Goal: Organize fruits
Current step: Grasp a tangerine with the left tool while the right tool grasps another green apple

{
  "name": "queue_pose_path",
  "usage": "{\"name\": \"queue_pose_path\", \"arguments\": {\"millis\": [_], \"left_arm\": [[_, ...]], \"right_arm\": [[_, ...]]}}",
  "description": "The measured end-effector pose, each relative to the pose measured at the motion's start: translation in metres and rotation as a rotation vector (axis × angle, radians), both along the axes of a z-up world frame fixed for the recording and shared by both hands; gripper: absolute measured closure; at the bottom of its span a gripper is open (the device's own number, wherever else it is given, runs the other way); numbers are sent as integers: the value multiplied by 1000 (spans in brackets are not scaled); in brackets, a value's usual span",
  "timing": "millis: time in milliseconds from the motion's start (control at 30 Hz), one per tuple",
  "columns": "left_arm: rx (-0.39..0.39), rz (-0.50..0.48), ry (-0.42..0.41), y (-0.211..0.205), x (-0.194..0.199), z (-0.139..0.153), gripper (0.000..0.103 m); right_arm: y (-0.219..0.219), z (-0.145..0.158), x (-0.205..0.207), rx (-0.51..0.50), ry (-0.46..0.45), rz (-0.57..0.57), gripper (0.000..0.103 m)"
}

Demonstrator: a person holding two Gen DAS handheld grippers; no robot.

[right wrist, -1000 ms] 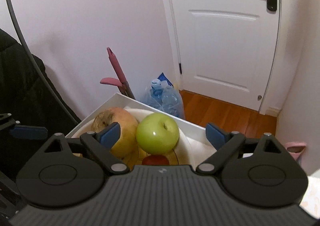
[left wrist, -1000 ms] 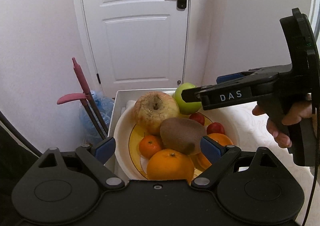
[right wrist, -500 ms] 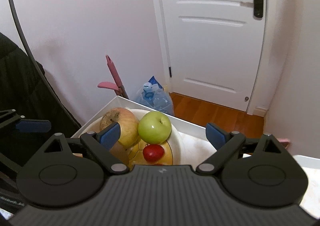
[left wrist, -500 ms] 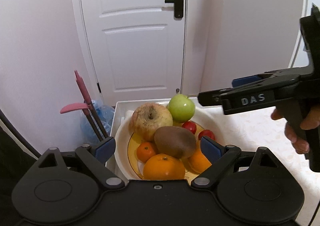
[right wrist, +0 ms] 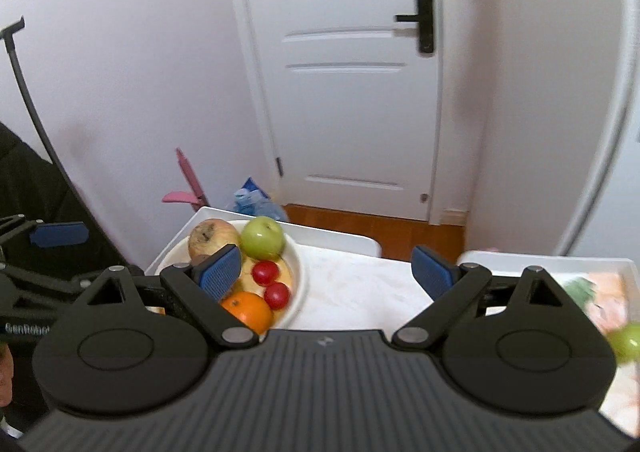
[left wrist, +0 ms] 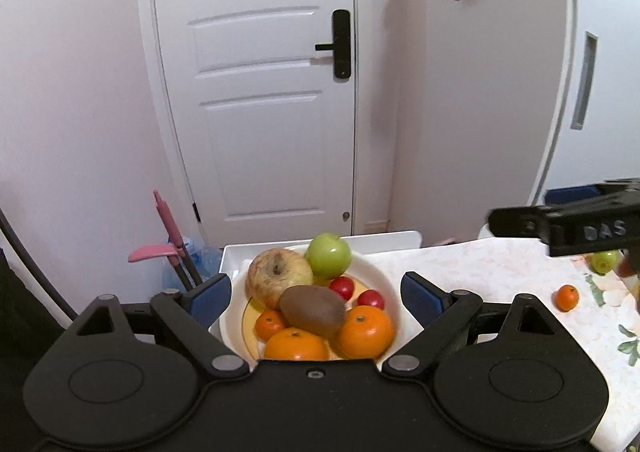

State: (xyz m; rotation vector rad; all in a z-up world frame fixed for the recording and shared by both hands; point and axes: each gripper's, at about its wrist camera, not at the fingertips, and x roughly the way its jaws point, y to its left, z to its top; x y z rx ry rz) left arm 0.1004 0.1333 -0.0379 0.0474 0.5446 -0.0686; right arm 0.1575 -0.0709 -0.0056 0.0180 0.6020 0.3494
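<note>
A white bowl point(left wrist: 380, 280) at the table's far left corner holds a green apple point(left wrist: 329, 255), a brownish apple point(left wrist: 278, 276), a kiwi point(left wrist: 313, 310), oranges point(left wrist: 365, 328) and red tomatoes point(left wrist: 370, 298). My left gripper point(left wrist: 316, 294) is open and empty, just in front of the bowl. My right gripper point(right wrist: 326, 270) is open and empty, back from the bowl point(right wrist: 298, 272) and to its right. On the table to the right lie a small orange point(left wrist: 567, 296) and a small green fruit point(left wrist: 604, 260); the green fruit also shows in the right wrist view point(right wrist: 626, 340).
The table has a floral cloth point(left wrist: 480, 272) and a white rim point(left wrist: 384, 238). Beyond it are a white door point(left wrist: 260, 91), a pink tool point(left wrist: 170, 228) leaning on the wall and plastic bottles point(right wrist: 256, 201) on the floor.
My right gripper has pulled back to the right, away from the green apple, which stays in the bowl. My left gripper has drawn back and tilted up.
</note>
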Motion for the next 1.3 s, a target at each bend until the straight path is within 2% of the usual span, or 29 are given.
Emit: {"name": "queue_pose_path", "arguments": {"millis": [300, 500, 933, 1300], "left_arm": [[11, -4, -43, -64, -32, 22, 9], [1, -37, -30, -119, -40, 20, 9], [29, -122, 30, -230, -21, -19, 9], [67, -201, 94, -305, 17, -74, 9]], "right_arm": [[-83, 10, -50, -19, -5, -76, 0], [-140, 6, -67, -36, 2, -112, 0], [-242, -35, -55, -86, 37, -151, 0], [-292, -86, -19, -139, 58, -119, 0]]}}
